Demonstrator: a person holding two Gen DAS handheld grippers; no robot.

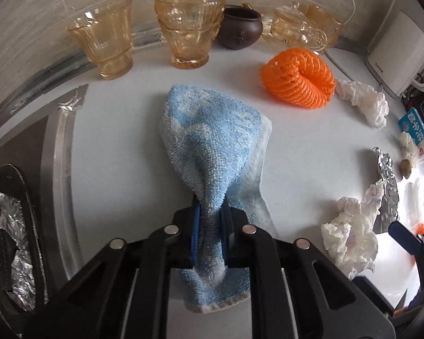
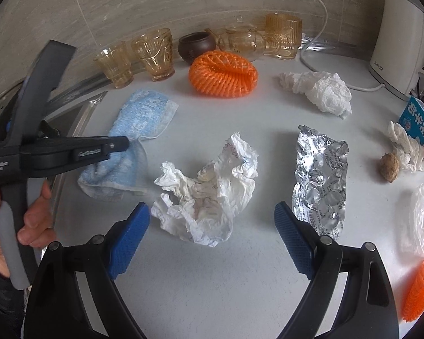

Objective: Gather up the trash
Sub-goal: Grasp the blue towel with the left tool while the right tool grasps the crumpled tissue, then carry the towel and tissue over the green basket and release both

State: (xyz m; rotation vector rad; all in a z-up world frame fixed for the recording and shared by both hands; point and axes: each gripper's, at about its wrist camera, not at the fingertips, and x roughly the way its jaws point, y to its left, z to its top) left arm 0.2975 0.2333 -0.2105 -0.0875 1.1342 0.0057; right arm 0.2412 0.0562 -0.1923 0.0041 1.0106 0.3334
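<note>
Left gripper (image 1: 210,220) was clenched on a blue terry cloth (image 1: 214,141) lying on the white table (image 1: 121,130). Right gripper (image 2: 212,237) stood released above a crumpled white tissue wad (image 2: 209,186), beside a crinkled silver foil wrapper (image 2: 319,178). Farther off lay an orange plastic mesh ring (image 2: 223,75), then amber ribbed glass cups (image 2: 155,56).

The pale blue terry-cloth rag (image 1: 212,147) looks nubbly and matt, lying on the smooth, matt white tabletop (image 1: 121,130). Behind the rag, the amber ribbed glass cups (image 1: 183,28) shine glossy beside a dull brown clay pot (image 1: 241,28). Right of the rag sit orange plastic foam netting (image 1: 299,79), wrinkled white tissue paper (image 2: 209,186) and a creased, shiny silver foil wrapper (image 2: 319,175).
</note>
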